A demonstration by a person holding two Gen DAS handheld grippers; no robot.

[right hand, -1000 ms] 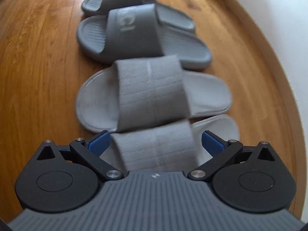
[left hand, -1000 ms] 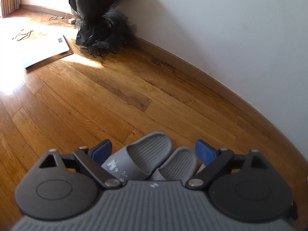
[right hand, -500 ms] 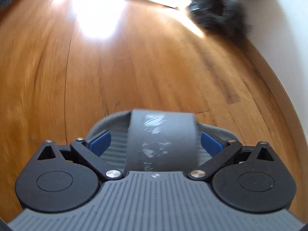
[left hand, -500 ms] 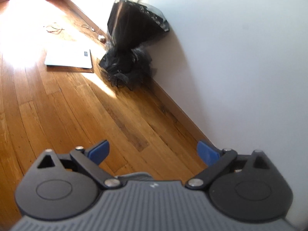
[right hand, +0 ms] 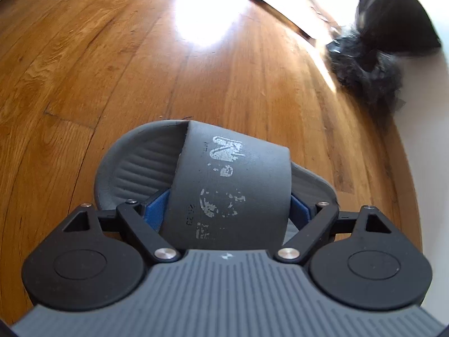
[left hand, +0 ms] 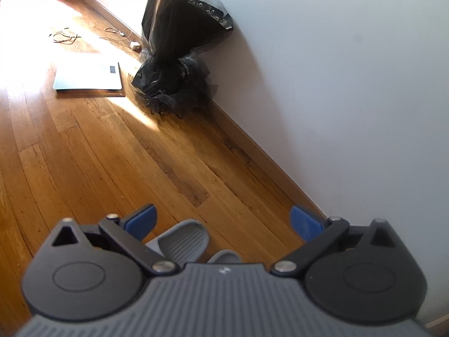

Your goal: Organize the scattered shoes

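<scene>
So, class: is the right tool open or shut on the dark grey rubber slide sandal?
Shut on it. The right tool has its blue pads pressed against both sides of the dark grey rubber slide sandal strap.

- Dark grey rubber slide sandal with a broad strap (right hand: 233,185): your right wrist view shows it on the wooden floor, strap uppermost, worn white lettering across the strap, ribbed footbed exposed at its left end.
- Two grey ribbed slide sandal ends: one larger (left hand: 182,241), one smaller (left hand: 224,258), side by side low in your left wrist view.
</scene>
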